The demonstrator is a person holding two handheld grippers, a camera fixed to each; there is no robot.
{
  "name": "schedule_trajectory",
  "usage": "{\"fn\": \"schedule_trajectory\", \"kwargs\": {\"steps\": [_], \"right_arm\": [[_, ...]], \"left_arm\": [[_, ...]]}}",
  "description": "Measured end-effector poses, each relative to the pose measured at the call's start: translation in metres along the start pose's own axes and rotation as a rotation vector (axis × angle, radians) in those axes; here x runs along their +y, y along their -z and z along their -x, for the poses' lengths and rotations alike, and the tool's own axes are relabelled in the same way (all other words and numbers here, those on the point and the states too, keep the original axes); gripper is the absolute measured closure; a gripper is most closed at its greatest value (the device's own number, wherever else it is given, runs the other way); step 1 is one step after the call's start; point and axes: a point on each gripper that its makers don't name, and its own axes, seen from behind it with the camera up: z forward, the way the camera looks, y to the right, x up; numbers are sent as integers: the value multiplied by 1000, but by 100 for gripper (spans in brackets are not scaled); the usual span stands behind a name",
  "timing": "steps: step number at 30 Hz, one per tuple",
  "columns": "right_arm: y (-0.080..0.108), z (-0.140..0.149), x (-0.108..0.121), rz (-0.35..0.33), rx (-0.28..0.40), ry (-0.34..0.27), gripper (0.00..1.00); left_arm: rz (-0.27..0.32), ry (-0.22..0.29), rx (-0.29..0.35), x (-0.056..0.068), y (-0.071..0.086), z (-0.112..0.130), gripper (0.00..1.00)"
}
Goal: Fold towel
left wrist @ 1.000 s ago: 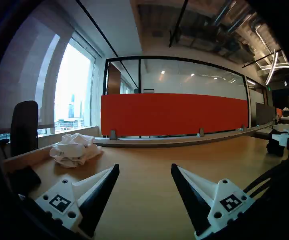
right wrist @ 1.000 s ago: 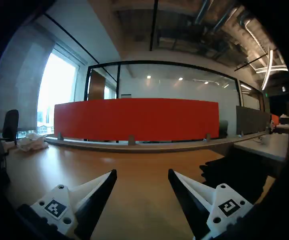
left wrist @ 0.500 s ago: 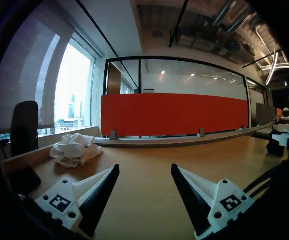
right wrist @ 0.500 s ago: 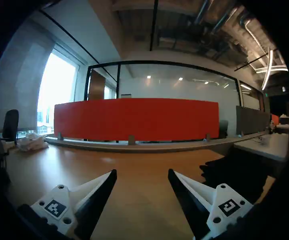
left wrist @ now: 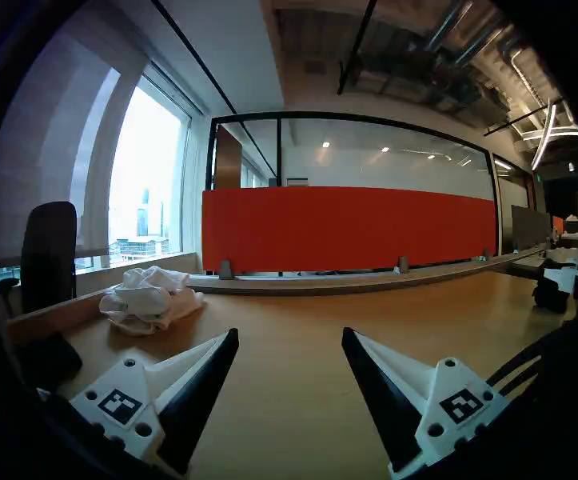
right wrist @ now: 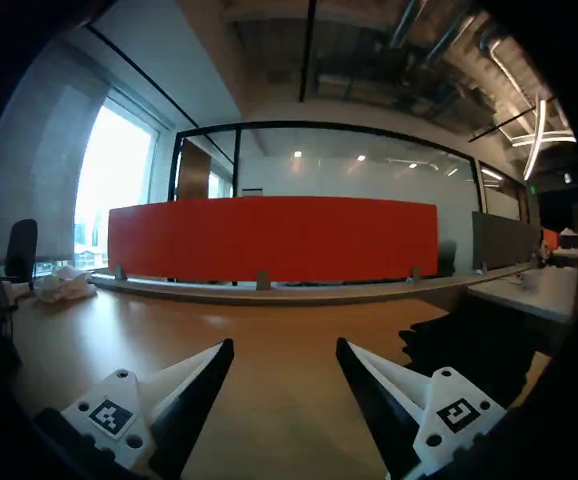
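Note:
A crumpled white towel (left wrist: 149, 299) lies in a heap on the wooden desk (left wrist: 304, 376), ahead and to the left of my left gripper (left wrist: 290, 334). That gripper is open, low over the desk, with nothing between its fingers. In the right gripper view the same towel (right wrist: 65, 285) is small and far off at the left. My right gripper (right wrist: 285, 344) is open too, close above the bare desk (right wrist: 281, 384), well away from the towel.
An orange partition (left wrist: 344, 227) runs along the desk's far edge. A dark office chair (left wrist: 49, 256) stands at the left by the window. A dark object with white on top (left wrist: 556, 286) sits at the desk's far right. A black chair back (right wrist: 480, 344) rises at the right.

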Motion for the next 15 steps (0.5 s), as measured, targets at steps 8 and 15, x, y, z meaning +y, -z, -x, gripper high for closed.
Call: {"fn": "schedule_trajectory", "kwargs": {"steps": [8,15], "right_arm": [[0,1,0,0,0,0,0],[0,0,0,0,0,0,0]], "left_arm": [[0,1,0,1,-2,1,4],[1,3,-1,1,-3,2,4]]}}
